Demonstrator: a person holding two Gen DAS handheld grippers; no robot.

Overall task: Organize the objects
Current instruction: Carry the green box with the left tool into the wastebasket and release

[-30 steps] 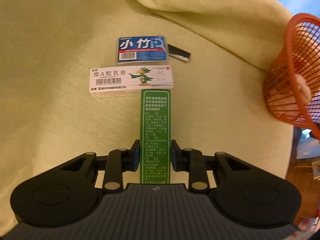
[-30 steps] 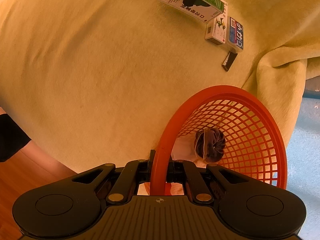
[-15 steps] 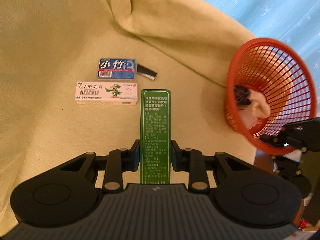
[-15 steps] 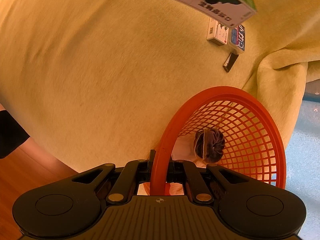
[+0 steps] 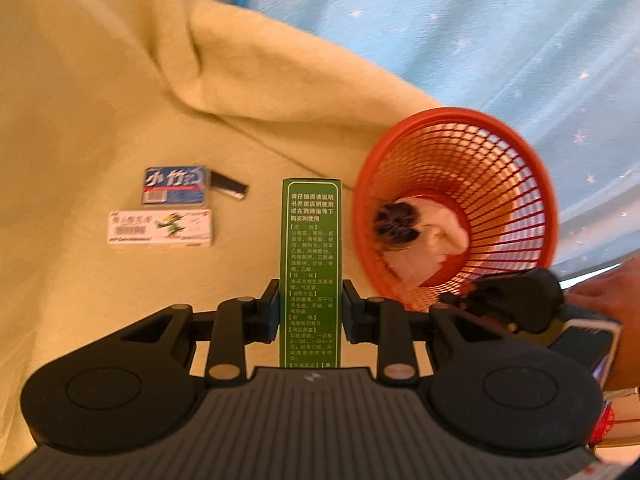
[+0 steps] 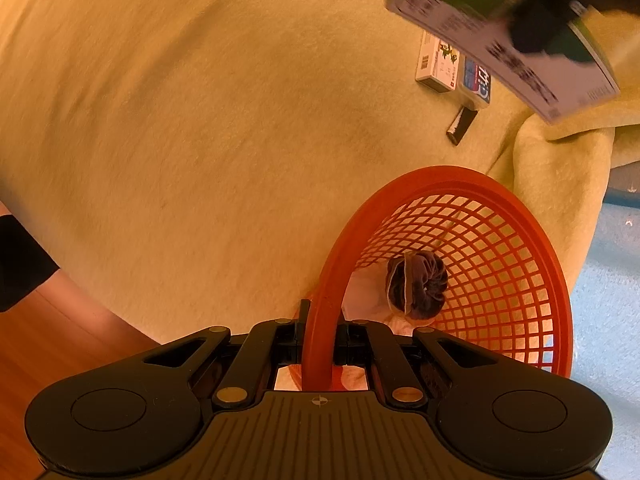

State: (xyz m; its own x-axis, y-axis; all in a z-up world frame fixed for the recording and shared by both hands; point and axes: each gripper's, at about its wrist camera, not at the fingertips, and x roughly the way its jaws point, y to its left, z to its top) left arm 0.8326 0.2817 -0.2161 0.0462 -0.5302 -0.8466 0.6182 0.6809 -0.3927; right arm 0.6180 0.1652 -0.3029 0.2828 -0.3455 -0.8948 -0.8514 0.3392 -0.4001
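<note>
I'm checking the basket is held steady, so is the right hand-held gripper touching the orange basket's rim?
Touching. In the right wrist view, the right hand-held gripper has both fingers closed against the orange basket rim, which passes between them with no gap.

**Yellow blanket surface, just a few bits lying on it**

So it's a fuzzy pale-yellow blanket (image 5: 80,92), bunched into a thick fold ahead of the left fingers. Ahead-left of those fingers sits a white box (image 5: 159,228) with a green cartoon bird, a blue box (image 5: 175,190) touching its far side, and a small black stick (image 5: 229,186) just beside that.
</note>
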